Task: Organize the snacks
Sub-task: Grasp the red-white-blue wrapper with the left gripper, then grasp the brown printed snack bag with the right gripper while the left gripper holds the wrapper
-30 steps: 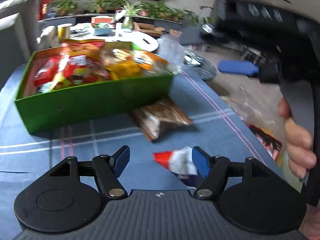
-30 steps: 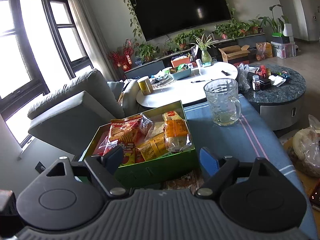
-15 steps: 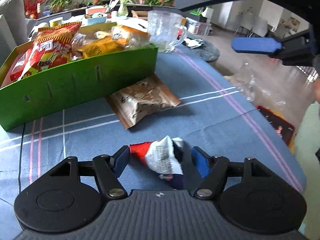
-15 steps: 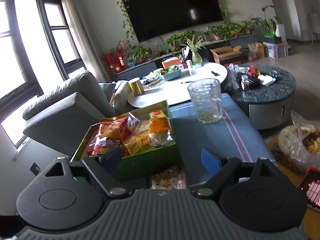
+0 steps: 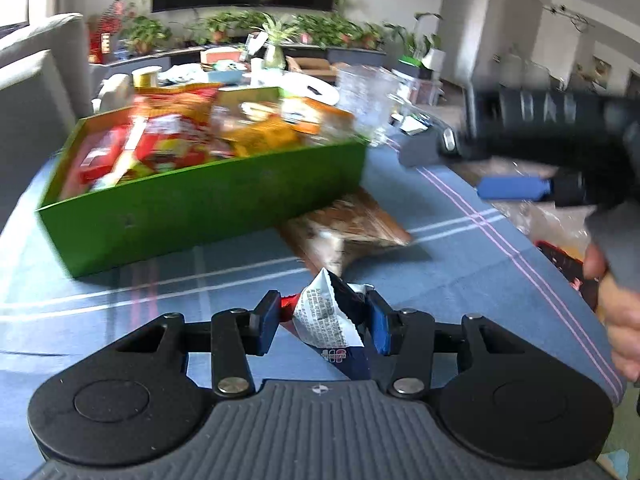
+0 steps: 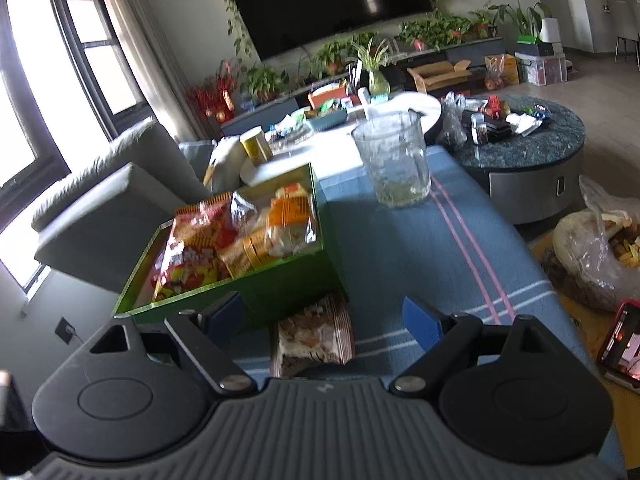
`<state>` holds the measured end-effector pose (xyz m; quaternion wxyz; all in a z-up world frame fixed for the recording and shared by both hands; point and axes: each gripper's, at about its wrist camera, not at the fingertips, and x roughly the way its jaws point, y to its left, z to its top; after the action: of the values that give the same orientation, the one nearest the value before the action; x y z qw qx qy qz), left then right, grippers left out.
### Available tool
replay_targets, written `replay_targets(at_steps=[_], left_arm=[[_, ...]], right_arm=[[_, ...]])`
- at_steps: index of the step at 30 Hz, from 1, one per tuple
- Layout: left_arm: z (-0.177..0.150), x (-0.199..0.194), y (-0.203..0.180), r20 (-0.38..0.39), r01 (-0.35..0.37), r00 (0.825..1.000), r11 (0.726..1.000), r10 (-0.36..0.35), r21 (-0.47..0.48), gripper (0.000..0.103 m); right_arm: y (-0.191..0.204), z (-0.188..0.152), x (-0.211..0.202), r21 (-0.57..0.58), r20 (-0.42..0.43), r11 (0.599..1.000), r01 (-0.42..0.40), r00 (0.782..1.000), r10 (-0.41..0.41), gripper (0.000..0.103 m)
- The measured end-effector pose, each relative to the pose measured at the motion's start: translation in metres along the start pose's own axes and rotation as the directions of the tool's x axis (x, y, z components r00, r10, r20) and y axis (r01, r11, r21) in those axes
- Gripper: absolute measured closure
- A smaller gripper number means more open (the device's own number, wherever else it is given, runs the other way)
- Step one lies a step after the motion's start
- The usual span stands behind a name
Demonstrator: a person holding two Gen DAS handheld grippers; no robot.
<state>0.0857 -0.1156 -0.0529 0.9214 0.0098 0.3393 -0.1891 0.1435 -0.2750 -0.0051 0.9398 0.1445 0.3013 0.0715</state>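
Note:
My left gripper [image 5: 322,326] is shut on a small red, white and dark blue snack packet [image 5: 330,320], held just above the blue tablecloth. Ahead of it stands a green box [image 5: 208,200] filled with snack bags. A brown snack packet [image 5: 344,228] lies flat on the cloth against the box's near right corner. My right gripper [image 6: 324,320] is open and empty, hovering above that brown packet [image 6: 314,334] with the green box [image 6: 280,280] just beyond. In the left wrist view, the right gripper [image 5: 520,176] shows at the right.
A clear glass mug [image 6: 394,160] stands on the tablecloth behind the box. The table's right edge [image 6: 556,300] drops to a floor with a plastic bag [image 6: 600,248] and a red phone [image 6: 624,340]. A grey sofa [image 6: 112,200] is at the left.
My left gripper closed on the small packet and lifted it slightly. My right gripper moved down and forward toward the brown packet and stays open.

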Motion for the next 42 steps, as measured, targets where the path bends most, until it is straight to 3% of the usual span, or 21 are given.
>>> replay_targets(at_steps=[10, 21, 31, 34, 42], left_arm=[[0.001, -0.031, 0.050, 0.089, -0.114, 0.988, 0.988, 0.124, -0.102, 0.060], [-0.002, -0.033, 0.066, 0.092, -0.089, 0.990, 0.986, 0.102, -0.140, 0.060], [-0.004, -0.028, 0.076, 0.081, -0.074, 0.993, 0.984, 0.088, -0.159, 0.060], [-0.005, -0.029, 0.079, 0.077, -0.079, 0.993, 0.983, 0.093, -0.168, 0.060], [-0.008, -0.040, 0.082, 0.093, -0.069, 0.992, 0.982, 0.086, -0.178, 0.060]], right_arm=[[0.026, -0.028, 0.041, -0.150, -0.122, 0.987, 0.050, 0.990, -0.068, 0.025], [0.048, -0.036, 0.073, -0.300, -0.153, 0.949, 0.101, 0.977, -0.152, 0.024], [0.048, -0.037, 0.092, -0.277, -0.177, 0.951, 0.140, 0.965, -0.194, 0.025], [0.055, -0.042, 0.094, -0.316, -0.156, 0.935, 0.161, 0.963, -0.219, 0.025], [0.054, -0.040, 0.078, -0.248, -0.138, 0.959, 0.136, 0.975, -0.173, 0.025]])
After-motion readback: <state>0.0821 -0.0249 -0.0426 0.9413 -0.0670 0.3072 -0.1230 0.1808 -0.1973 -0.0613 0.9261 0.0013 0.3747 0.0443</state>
